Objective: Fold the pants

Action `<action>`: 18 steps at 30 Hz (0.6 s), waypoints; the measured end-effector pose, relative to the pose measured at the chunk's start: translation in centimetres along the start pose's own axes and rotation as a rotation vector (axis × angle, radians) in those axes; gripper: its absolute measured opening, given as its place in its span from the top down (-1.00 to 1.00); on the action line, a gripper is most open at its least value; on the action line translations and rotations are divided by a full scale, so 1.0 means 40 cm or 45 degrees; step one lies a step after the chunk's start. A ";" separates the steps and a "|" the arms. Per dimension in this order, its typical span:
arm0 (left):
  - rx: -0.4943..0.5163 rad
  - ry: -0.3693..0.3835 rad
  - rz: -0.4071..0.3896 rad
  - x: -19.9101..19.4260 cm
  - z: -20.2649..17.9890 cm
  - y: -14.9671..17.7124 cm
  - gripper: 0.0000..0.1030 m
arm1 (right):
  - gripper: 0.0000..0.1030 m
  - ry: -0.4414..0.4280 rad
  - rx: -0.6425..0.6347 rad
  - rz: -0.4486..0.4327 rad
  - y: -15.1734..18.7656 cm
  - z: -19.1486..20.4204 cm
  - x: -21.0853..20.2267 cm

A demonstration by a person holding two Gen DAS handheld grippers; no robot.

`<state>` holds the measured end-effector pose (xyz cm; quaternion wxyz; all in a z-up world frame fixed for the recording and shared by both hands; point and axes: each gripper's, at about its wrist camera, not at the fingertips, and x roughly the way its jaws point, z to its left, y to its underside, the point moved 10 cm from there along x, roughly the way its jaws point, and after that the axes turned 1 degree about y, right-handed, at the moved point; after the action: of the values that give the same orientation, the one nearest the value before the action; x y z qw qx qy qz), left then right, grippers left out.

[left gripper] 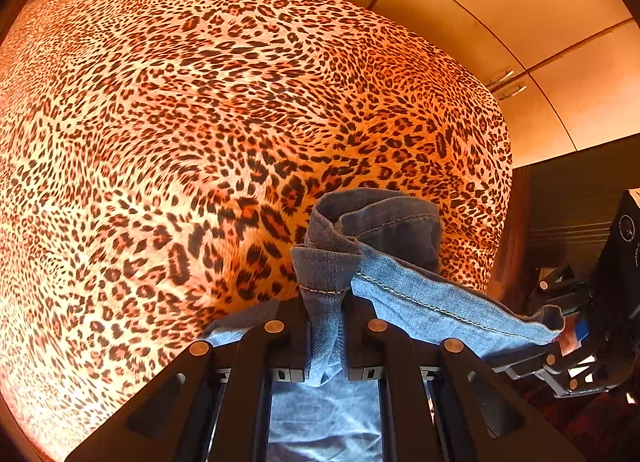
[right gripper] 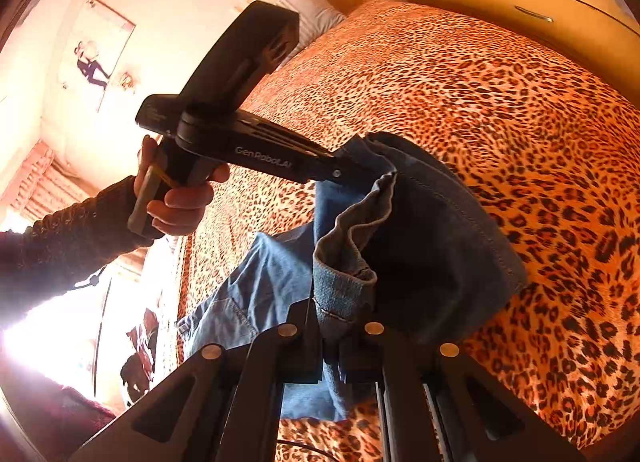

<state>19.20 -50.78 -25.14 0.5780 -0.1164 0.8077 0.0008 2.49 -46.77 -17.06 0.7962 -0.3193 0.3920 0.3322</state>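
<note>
Blue denim pants (left gripper: 404,286) hang lifted above a leopard-print bed cover (left gripper: 180,122). In the left wrist view my left gripper (left gripper: 326,304) is shut on a bunched hem of the denim, and a stitched edge runs right to my right gripper (left gripper: 560,336), which pinches the far end. The right wrist view shows my right gripper (right gripper: 332,322) shut on a folded cuff of the pants (right gripper: 432,254). There a hand (right gripper: 180,202) in a dark sleeve holds the left gripper (right gripper: 344,166), which clamps the cloth's upper edge. The lower part of the pants drapes out of sight below the fingers.
The bed cover (right gripper: 500,102) fills most of both views. Pale wardrobe doors (left gripper: 520,22) with metal handles stand behind the bed. A white pillow (right gripper: 316,10) lies at its head, and a picture (right gripper: 96,58) hangs on the wall. Dark furniture (left gripper: 568,202) borders the bed's right edge.
</note>
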 end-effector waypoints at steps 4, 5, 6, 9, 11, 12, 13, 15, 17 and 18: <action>-0.078 -0.081 -0.013 -0.011 0.023 -0.012 0.82 | 0.91 0.050 0.280 -0.051 0.012 -0.131 0.016; -0.100 -0.092 -0.012 -0.001 0.027 -0.018 0.82 | 0.82 0.099 0.363 -0.064 0.022 -0.186 0.018; -0.117 -0.104 -0.004 0.014 0.028 -0.026 0.82 | 0.82 0.128 0.424 -0.068 0.034 -0.233 0.023; -0.146 -0.138 0.048 0.073 0.035 -0.042 0.82 | 0.64 0.147 0.567 -0.097 0.057 -0.325 0.039; -0.146 -0.163 0.080 0.096 0.043 -0.050 0.82 | 0.40 0.136 0.637 -0.125 0.063 -0.357 0.048; -0.148 -0.170 0.097 0.106 0.047 -0.054 0.82 | 0.28 0.116 0.656 -0.143 0.066 -0.364 0.052; -0.151 -0.175 0.114 0.114 0.051 -0.058 0.82 | 0.23 0.088 0.674 -0.148 0.067 -0.369 0.059; -0.154 -0.181 0.140 0.131 0.058 -0.069 0.81 | 0.20 0.046 0.696 -0.159 0.061 -0.382 0.078; -0.152 -0.181 0.156 0.144 0.062 -0.081 0.81 | 0.20 0.000 0.707 -0.206 0.036 -0.397 0.091; -0.152 -0.179 0.162 0.150 0.064 -0.088 0.81 | 0.20 -0.035 0.716 -0.233 0.020 -0.405 0.098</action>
<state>20.43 -54.97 -31.12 0.6240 -0.0987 0.7695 0.0940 -2.95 -57.66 -28.44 0.8854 -0.1155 0.4273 0.1417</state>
